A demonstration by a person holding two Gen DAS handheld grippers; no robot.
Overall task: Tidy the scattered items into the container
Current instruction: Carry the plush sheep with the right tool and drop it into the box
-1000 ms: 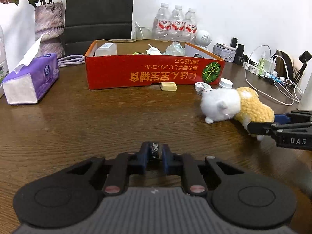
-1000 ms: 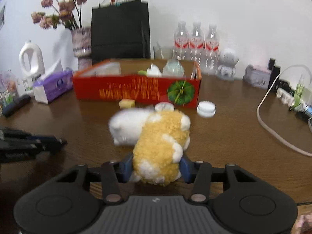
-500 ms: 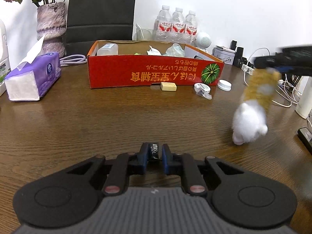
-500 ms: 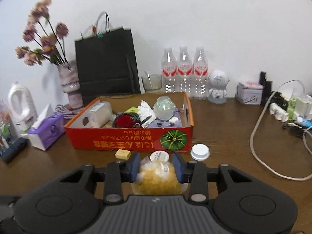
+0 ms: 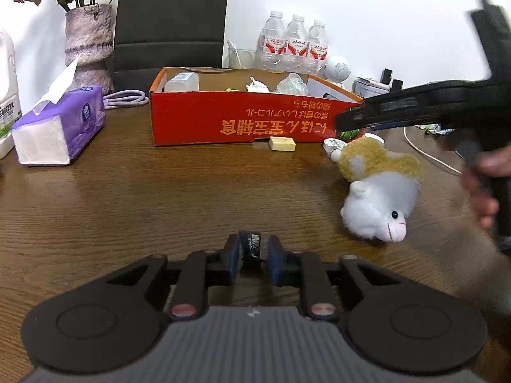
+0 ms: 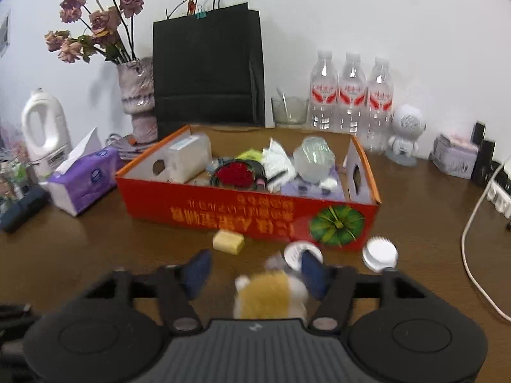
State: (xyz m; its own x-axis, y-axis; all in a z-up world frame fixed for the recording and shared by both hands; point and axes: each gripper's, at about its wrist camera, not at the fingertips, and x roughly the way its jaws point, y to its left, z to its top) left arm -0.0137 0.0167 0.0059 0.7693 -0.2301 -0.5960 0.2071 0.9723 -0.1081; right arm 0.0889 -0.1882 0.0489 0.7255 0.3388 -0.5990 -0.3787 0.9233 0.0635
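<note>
Right gripper jaws opening, plush hamster loose between; left gripper opening, small black item between pads; red box ahead

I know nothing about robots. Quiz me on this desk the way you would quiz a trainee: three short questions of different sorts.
1. True or false: the plush hamster lies inside the red box.
2. Which small thing lies just in front of the box? A: a yellow block. B: a spoon. C: a banana.
3. Fill in: ____ water bottles stand in a row behind the box.

Key: 1 false, it is outside, on the near side of the box. 2 A. 3 three.
</note>
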